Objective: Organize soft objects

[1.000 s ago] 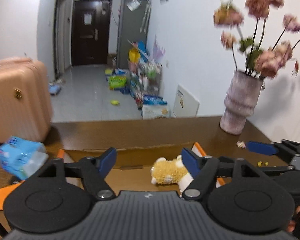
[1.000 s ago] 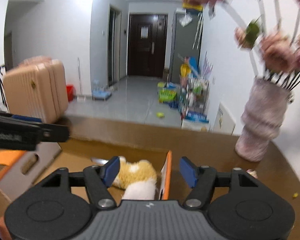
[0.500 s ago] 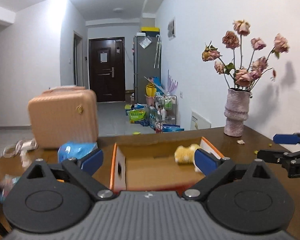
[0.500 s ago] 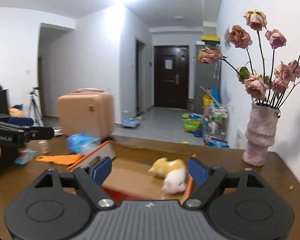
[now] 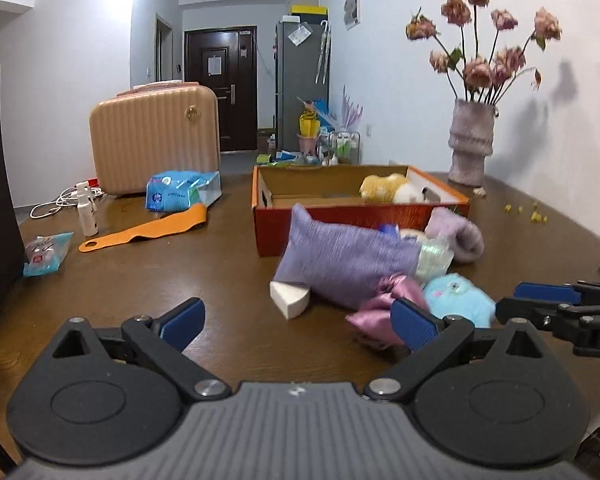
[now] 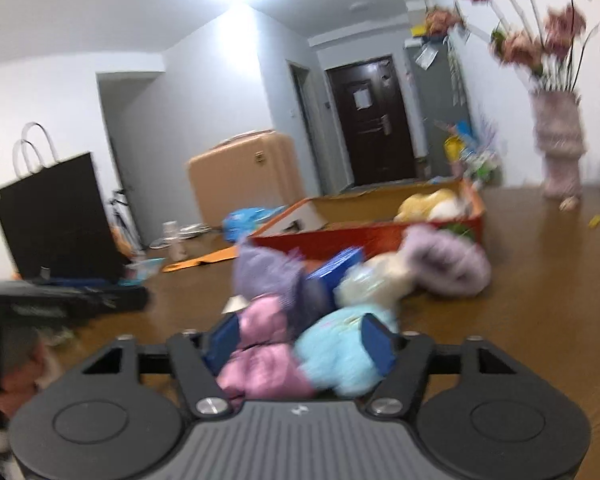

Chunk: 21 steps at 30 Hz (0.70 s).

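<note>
The left tongs [image 5: 298,318] stand fully open at the lower centre of the left wrist view, with only bare worktop [image 5: 180,272] between the pads. The right tongs [image 6: 300,338] are closing; a pink satin pouch [image 6: 260,360] and a light blue plush toy [image 6: 340,348] lie between the pads, though blur hides whether the pads press on them. These belong to a pile of soft items right of centre, with a purple fabric bag [image 5: 346,262] and a lilac knit roll [image 5: 456,236], just in front of the orange cardboard box [image 5: 340,224]. A yellow-and-white plush toy [image 5: 392,188] lies inside the box at its right end.
</note>
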Motion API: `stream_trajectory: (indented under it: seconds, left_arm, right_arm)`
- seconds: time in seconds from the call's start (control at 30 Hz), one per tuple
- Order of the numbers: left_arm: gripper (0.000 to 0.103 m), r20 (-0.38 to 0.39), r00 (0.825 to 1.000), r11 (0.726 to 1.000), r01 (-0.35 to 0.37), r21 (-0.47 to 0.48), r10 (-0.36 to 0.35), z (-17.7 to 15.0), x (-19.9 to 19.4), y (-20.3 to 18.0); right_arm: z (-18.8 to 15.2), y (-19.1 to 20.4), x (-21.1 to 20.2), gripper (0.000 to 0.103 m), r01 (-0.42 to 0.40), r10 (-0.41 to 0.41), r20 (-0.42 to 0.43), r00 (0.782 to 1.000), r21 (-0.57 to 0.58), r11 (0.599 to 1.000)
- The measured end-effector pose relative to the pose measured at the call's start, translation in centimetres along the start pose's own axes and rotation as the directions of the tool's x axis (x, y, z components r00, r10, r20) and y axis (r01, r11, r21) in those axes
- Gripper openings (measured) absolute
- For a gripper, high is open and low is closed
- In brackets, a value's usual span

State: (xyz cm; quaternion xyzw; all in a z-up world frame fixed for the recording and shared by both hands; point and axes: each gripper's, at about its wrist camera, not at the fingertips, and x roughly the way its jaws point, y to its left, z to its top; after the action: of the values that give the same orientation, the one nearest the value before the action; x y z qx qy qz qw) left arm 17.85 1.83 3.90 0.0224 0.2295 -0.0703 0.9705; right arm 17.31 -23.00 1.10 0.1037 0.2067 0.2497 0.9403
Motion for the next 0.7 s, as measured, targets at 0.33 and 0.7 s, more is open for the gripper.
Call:
stream_trajectory:
  seconds: [0.33,0.7]
  left_arm:
    - [0.101,-0.011,0.999,0.995,-0.041,-0.088,0.040,-0.3,2.4,2.5]
    - [0.101,0.040,0.994,0.984,0.104,-0.142,-0.099,4.5,8.2,4.0]
  right_arm:
    - [-1.4,5.4,6.5,0.035,-0.144,0.130,-0.135,0.982,-0.100,0.985]
    - [-0.1,0.7,5.8,0.041,0.256,-0.264,-0.124,0.957,-0.075,0.964]
